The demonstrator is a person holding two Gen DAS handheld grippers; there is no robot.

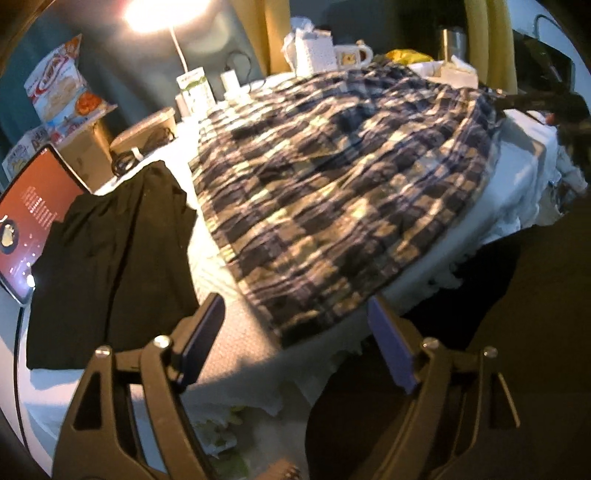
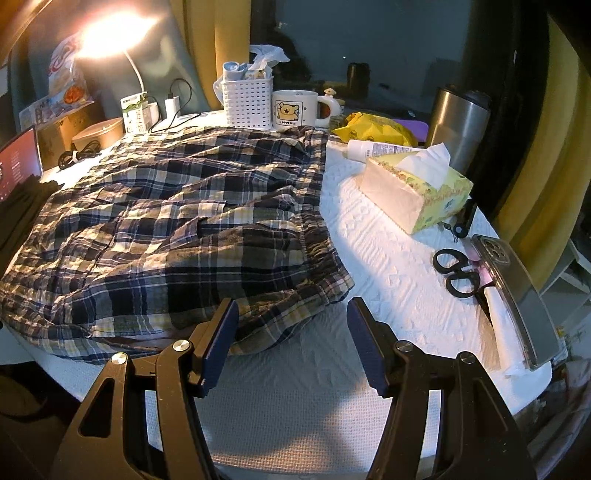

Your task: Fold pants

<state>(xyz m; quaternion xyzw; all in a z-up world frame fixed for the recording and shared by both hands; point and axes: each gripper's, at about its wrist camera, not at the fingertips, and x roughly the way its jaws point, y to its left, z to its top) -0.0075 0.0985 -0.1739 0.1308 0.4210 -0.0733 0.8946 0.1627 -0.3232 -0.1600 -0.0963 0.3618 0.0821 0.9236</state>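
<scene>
Plaid pants (image 2: pixel 177 229) blurred in left view, both hand-held grippers (image 1: pixel 295 339) (image 2: pixel 291 343) spread empty

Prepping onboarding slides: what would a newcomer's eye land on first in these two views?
The plaid pants dominate, spread rumpled across the middle of the white-covered table, with the open left gripper and the open right gripper at their near edge. Next comes the glaring desk lamp at the back left. Clutter rings the cloth: a tissue box and black scissors to the right.
</scene>
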